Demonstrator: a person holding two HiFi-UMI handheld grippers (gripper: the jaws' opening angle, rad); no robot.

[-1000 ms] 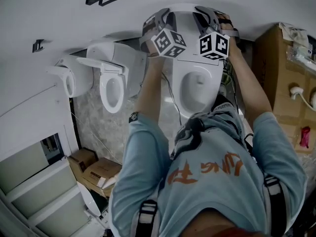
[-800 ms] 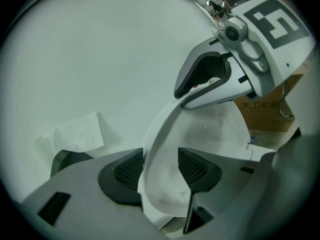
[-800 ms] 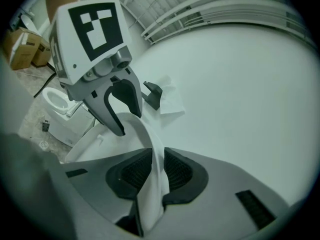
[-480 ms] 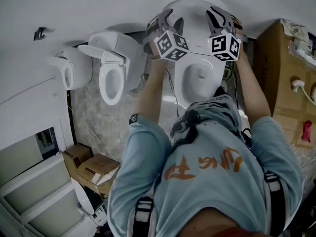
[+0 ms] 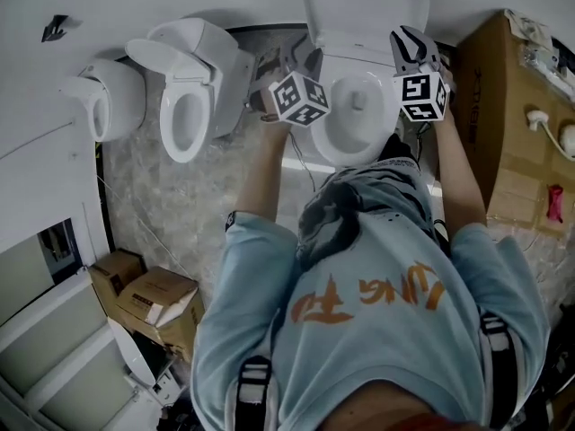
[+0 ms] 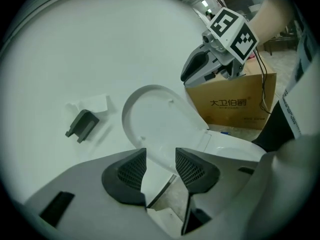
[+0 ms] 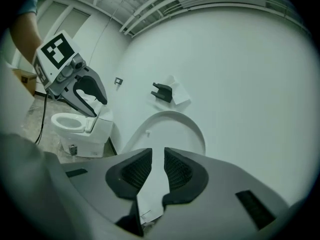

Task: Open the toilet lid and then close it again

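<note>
1. Left claw [image 6: 160,158]: the jaws are spread with nothing between the pads. They have just been opening wide, then drew in a little. A second ago it was up at the raised lid's top edge. It now sits drawn back toward the person, clear of the lid.
2. Right claw [image 7: 156,165]: the jaws stand a narrow slot apart and pinch nothing. It was also at the lid's top edge a second ago and has pulled back, level with the left claw.
3. Toilet lid [image 5: 364,9]: ahead of both claws and touching neither. It is raised fully upright against the wall. Each gripper view shows it through the gap between that claw's jaws. A second ago both claws overlapped it in the head view; now it shows whole.
4. Toilet bowl [image 5: 358,106]: below and between the two claws, uncovered.
5. Wall bracket [image 6: 82,125]: a dark fitting on the white wall beyond the lid, to the left of the left claw's line of sight.
6. Cardboard box [image 5: 503,106]: on the outer side of the right claw, on the floor near the toilet.
7. Second toilet [image 5: 184,106]: on the outer side of the left claw, well apart, with its lid up.
8. Third toilet [image 5: 99,92]: farther out on the same side.
9. Floor cartons [image 5: 157,299]: behind the left claw, on the floor beside the person.
</note>
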